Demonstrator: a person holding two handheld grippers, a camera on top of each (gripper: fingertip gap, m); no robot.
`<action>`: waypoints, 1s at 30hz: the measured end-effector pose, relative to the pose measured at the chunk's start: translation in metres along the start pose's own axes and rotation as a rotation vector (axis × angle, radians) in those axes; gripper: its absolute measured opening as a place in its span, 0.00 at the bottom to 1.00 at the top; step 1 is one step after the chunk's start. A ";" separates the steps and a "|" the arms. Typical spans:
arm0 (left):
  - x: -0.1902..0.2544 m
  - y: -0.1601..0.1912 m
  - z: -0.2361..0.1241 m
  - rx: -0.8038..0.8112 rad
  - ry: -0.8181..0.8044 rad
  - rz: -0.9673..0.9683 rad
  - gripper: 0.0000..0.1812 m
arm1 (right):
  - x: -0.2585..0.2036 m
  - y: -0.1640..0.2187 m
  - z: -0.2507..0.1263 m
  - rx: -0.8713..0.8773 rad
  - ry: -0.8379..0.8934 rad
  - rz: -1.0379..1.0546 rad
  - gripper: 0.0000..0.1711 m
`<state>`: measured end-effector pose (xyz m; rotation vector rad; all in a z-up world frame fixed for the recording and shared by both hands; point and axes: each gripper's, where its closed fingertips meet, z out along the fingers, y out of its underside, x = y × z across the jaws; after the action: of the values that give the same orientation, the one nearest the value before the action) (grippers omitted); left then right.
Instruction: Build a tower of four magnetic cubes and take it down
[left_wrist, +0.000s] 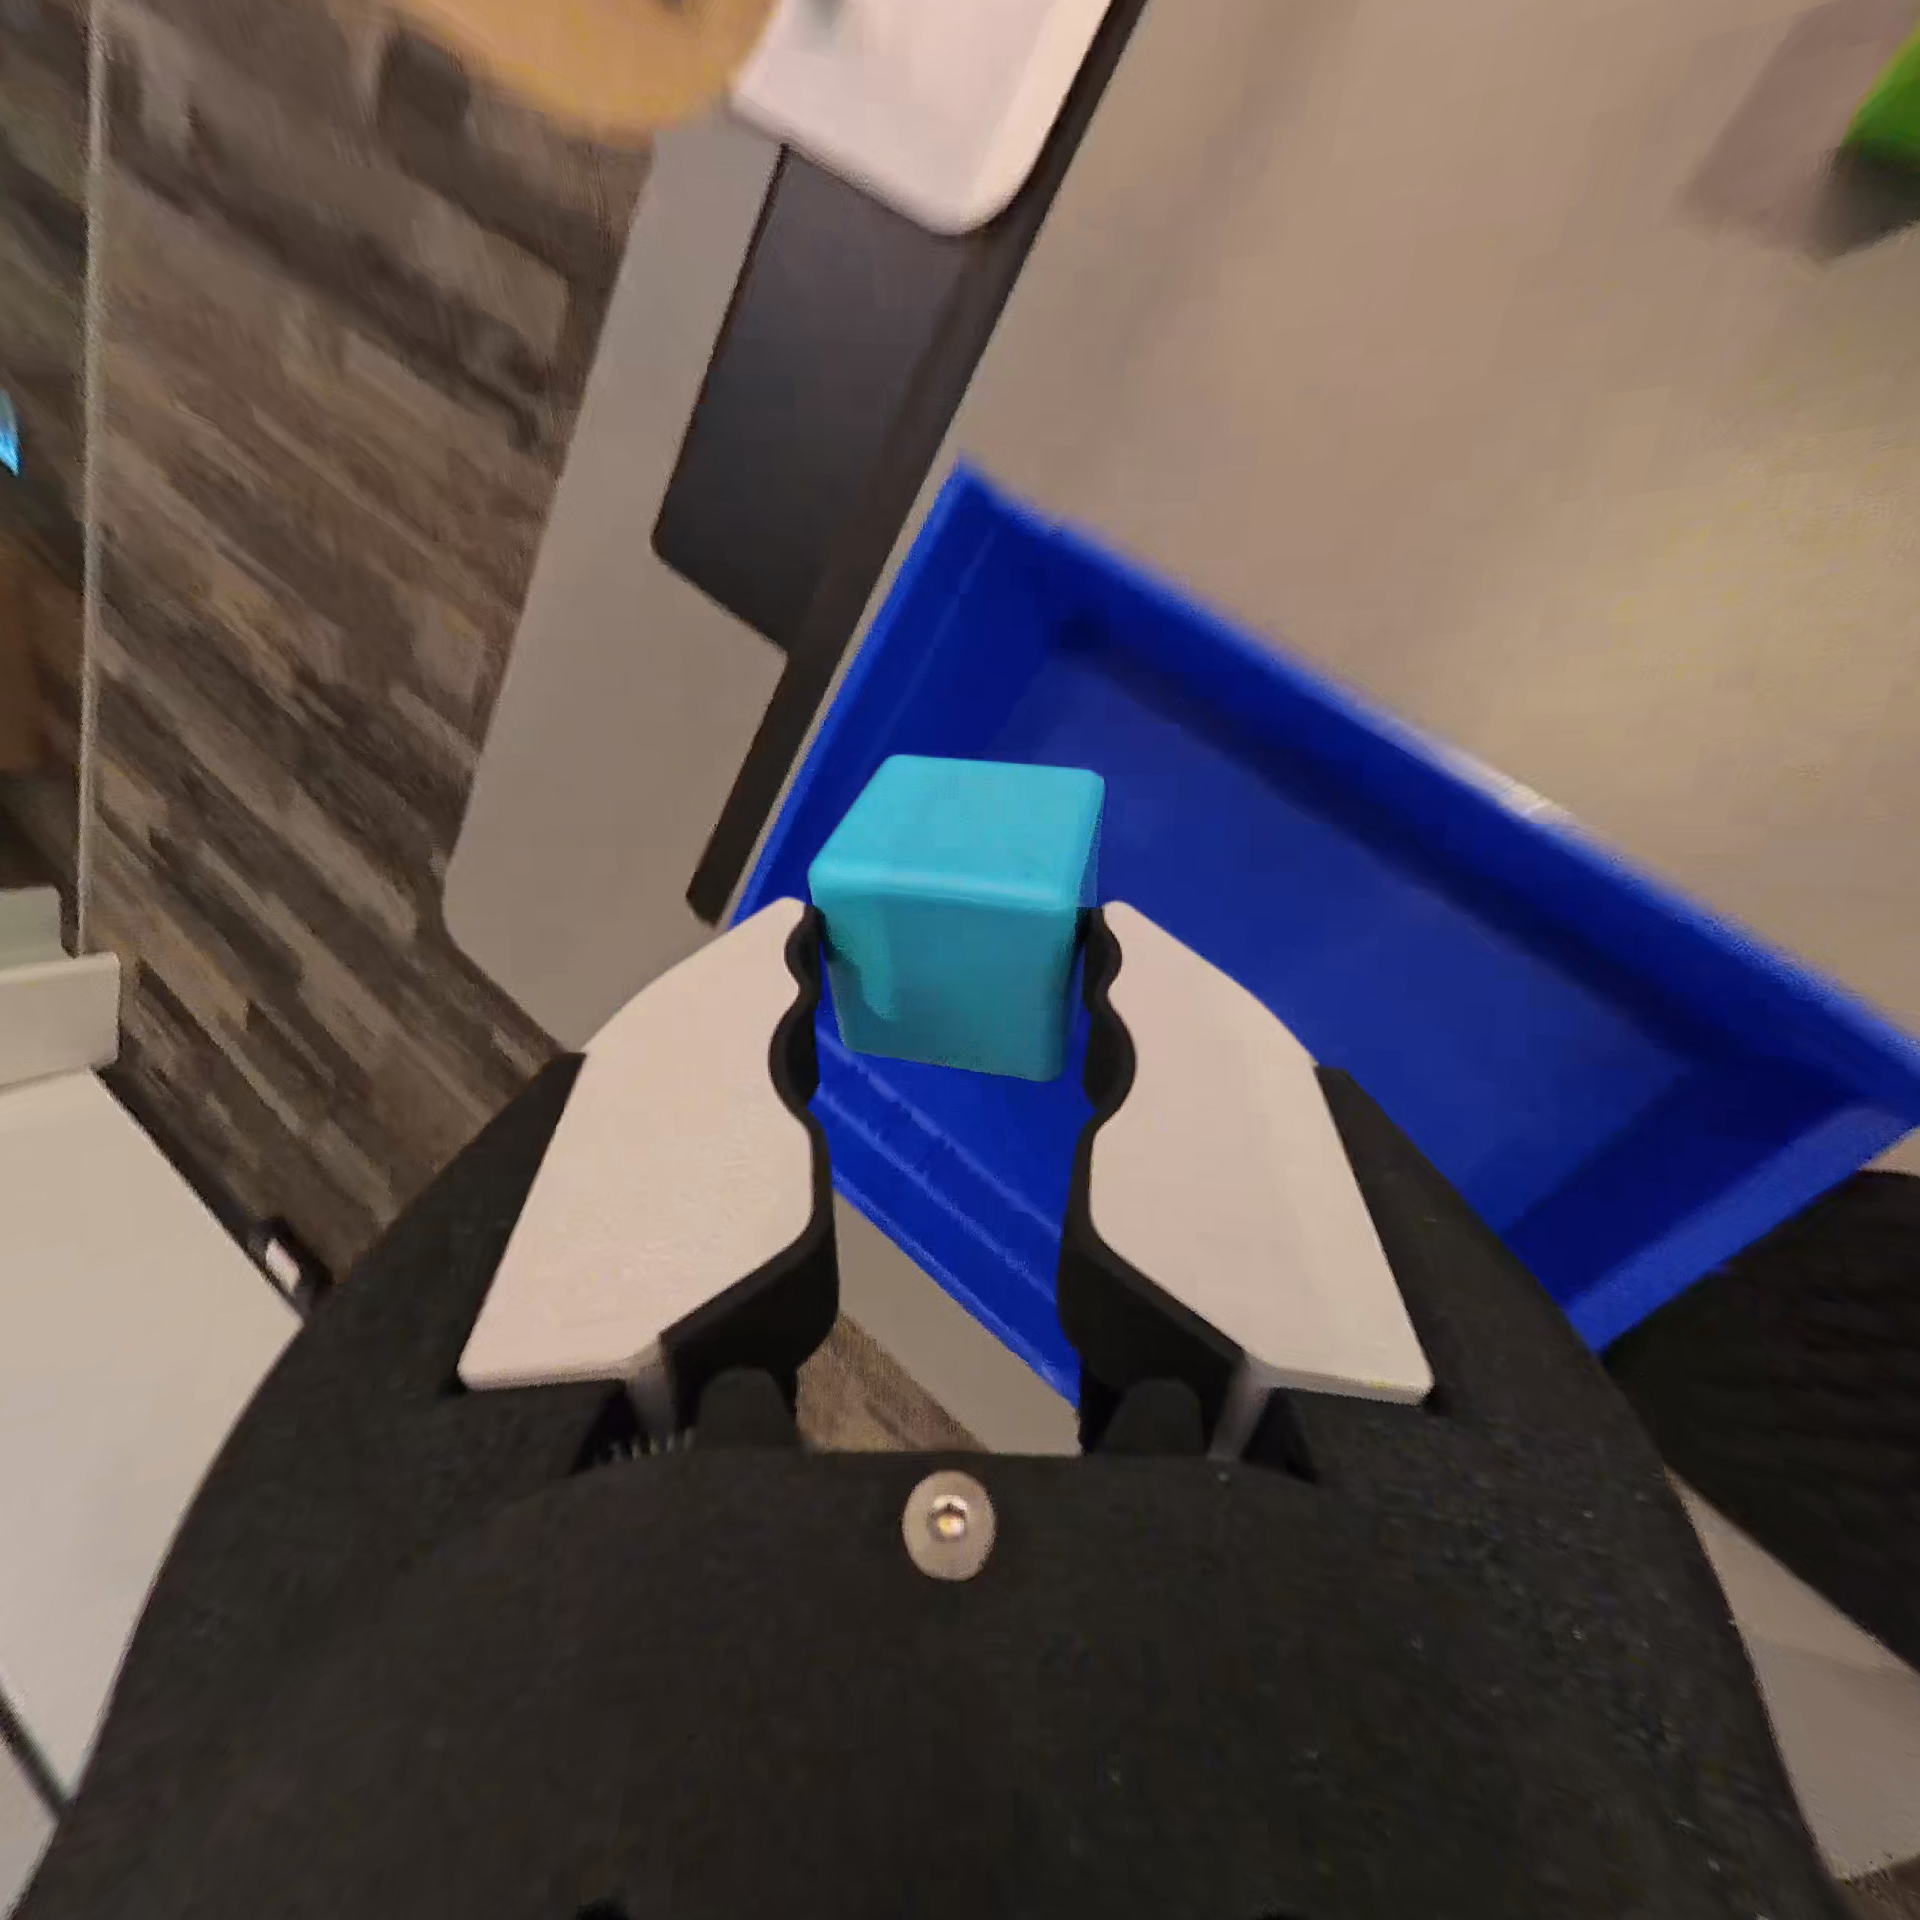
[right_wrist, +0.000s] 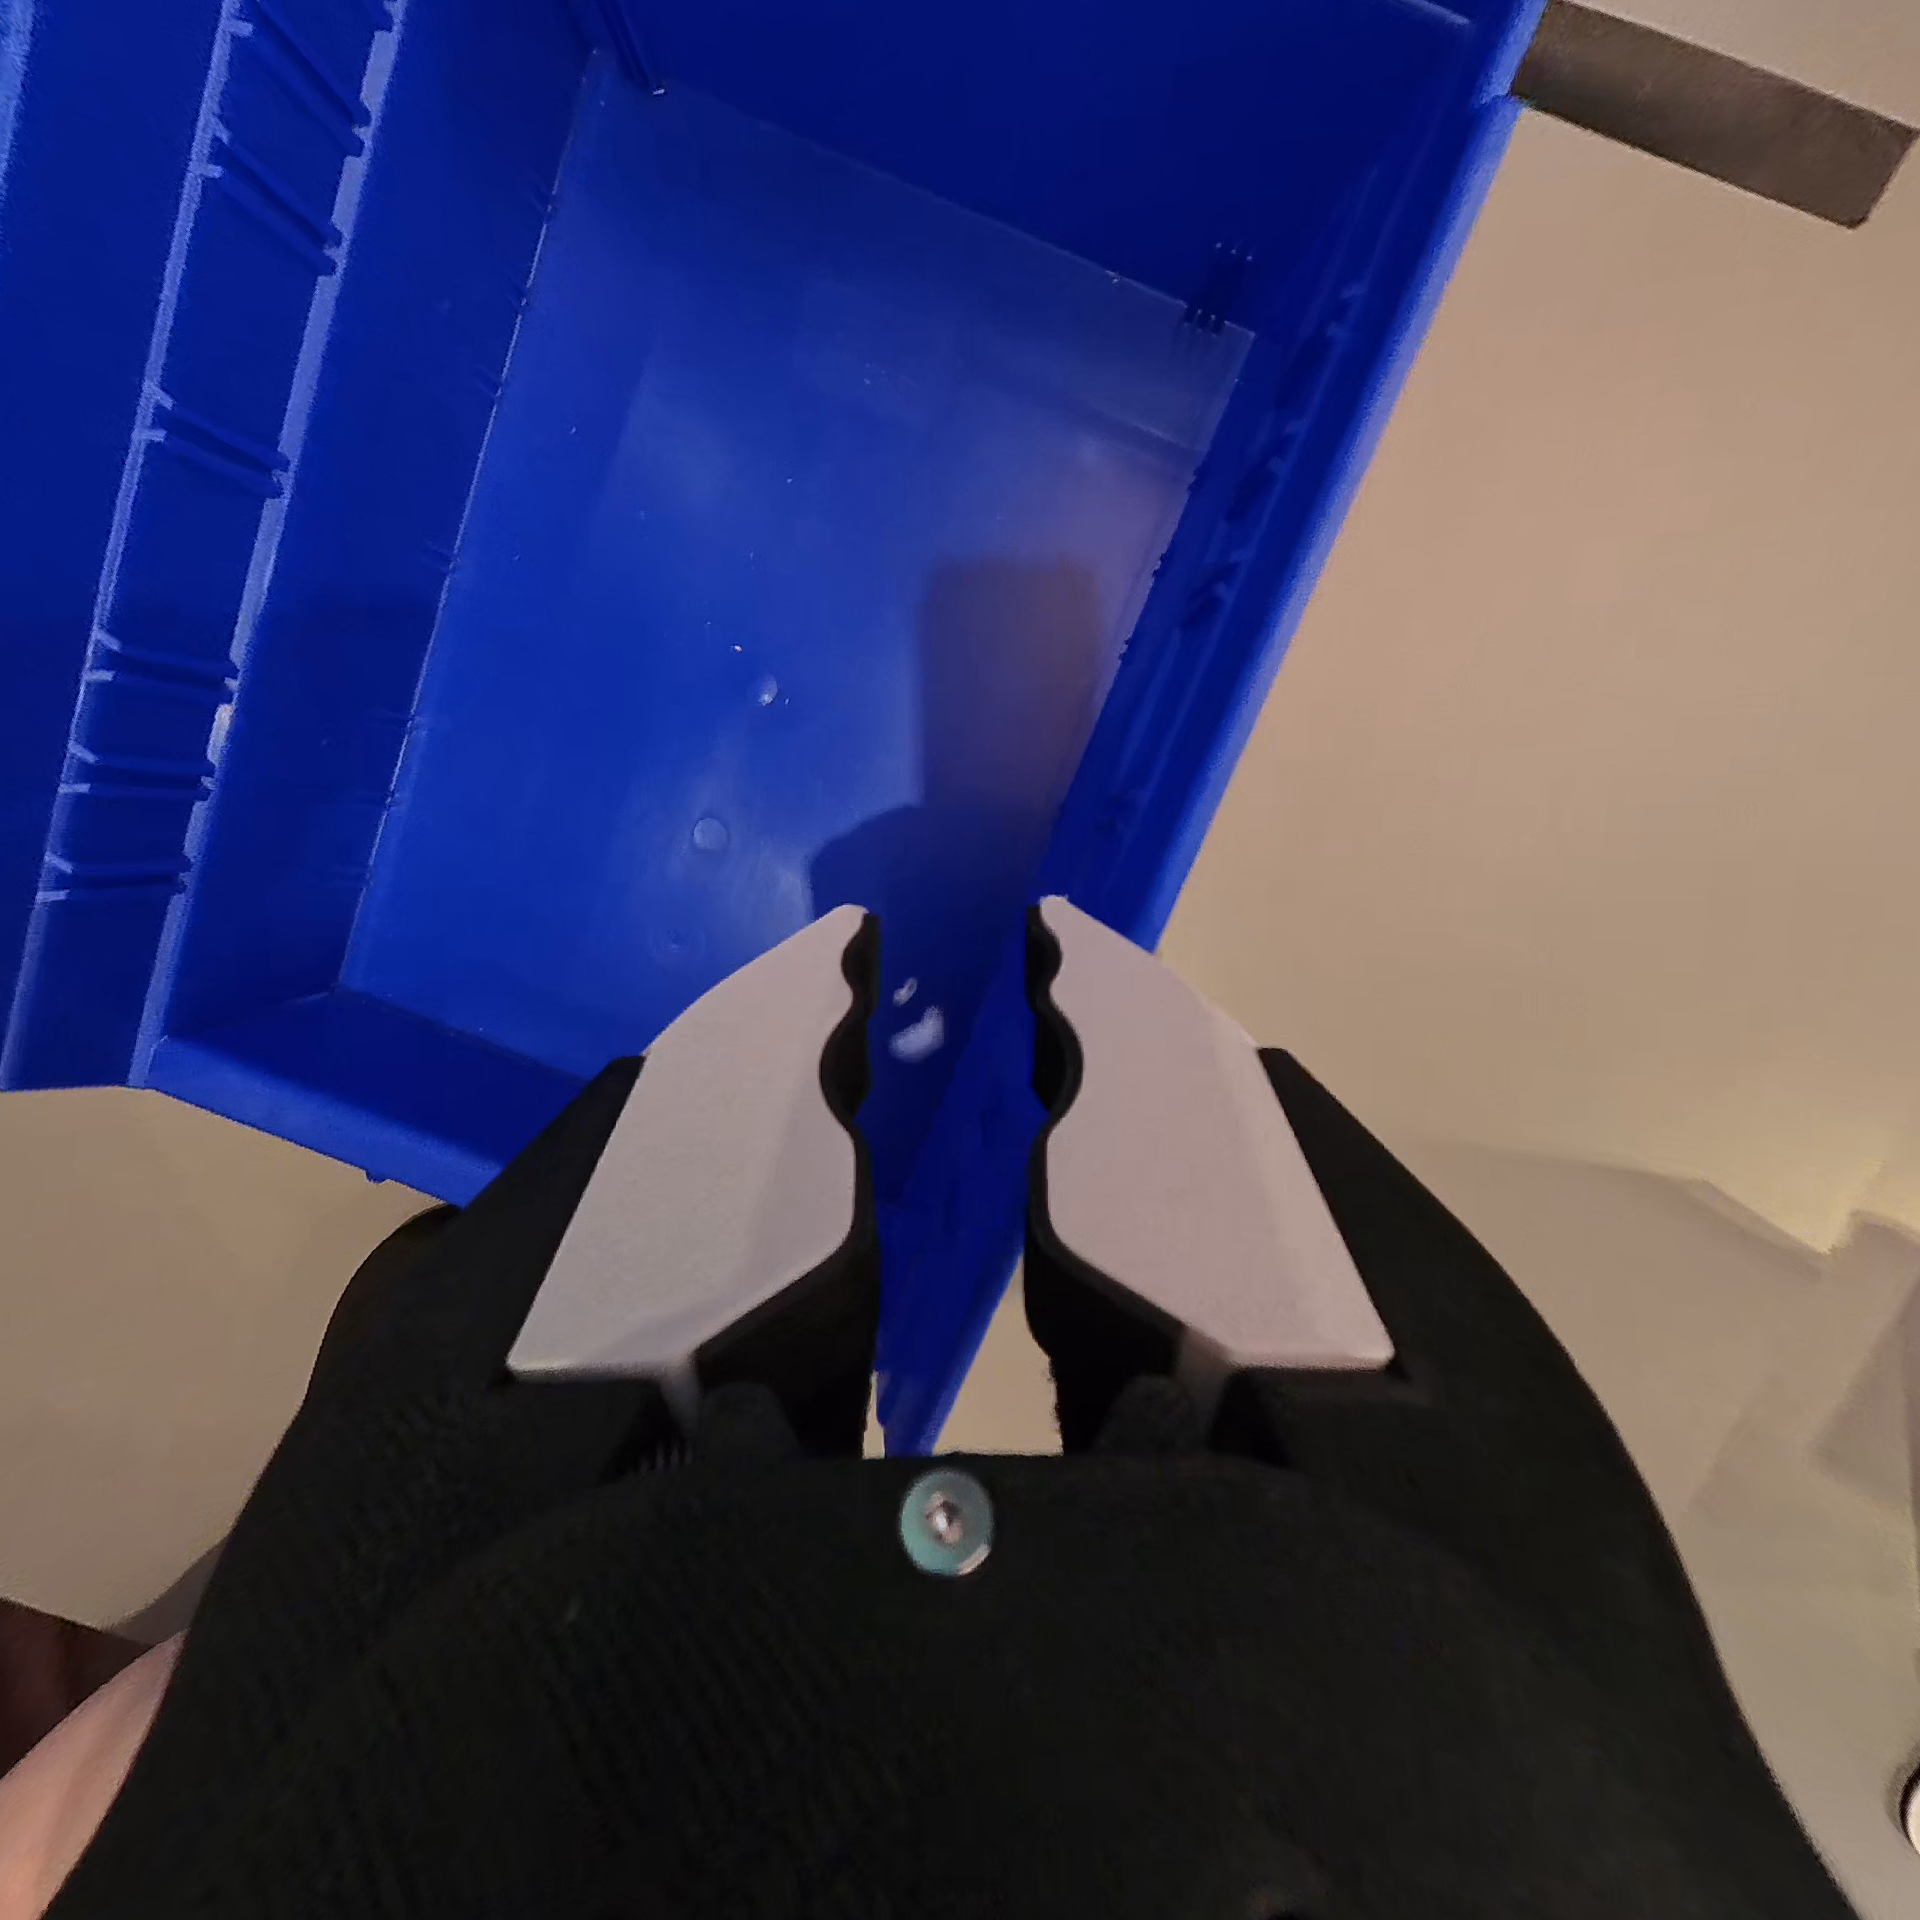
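Observation:
My left gripper is shut on a light blue cube, held by its two sides at the fingertips, in the air over the near left corner of a blue plastic bin. The bin's inside shows nothing in it. My right gripper stands open with a narrow gap and nothing between the fingers. It hovers over the bin's right wall, which shows through the gap. No other cubes are in view. The right gripper also shows as a dark shape in the left wrist view.
The bin stands on a pale table. A dark flat panel lies by the bin's far corner, a white object beyond it. Patterned carpet is off the table's left edge. A green thing is at far right. The gap from one gripper's tips to the other's is roughly 65 cm.

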<state>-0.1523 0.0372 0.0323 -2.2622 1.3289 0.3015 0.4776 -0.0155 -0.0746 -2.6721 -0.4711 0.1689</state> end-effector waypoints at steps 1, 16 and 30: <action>0.008 -0.016 -0.009 0.039 0.015 0.017 0.26 | 0.001 -0.001 -0.003 0.008 0.008 0.002 0.17; 0.169 -0.180 0.008 0.114 0.271 0.396 0.26 | -0.003 -0.017 -0.024 0.118 0.055 -0.046 0.17; 0.187 -0.201 0.027 0.007 0.283 0.459 0.27 | -0.004 -0.009 -0.017 0.084 0.025 -0.044 0.17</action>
<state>0.1167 -0.0087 -0.0092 -2.0244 1.9936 0.1299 0.4749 -0.0158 -0.0552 -2.5770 -0.5033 0.1389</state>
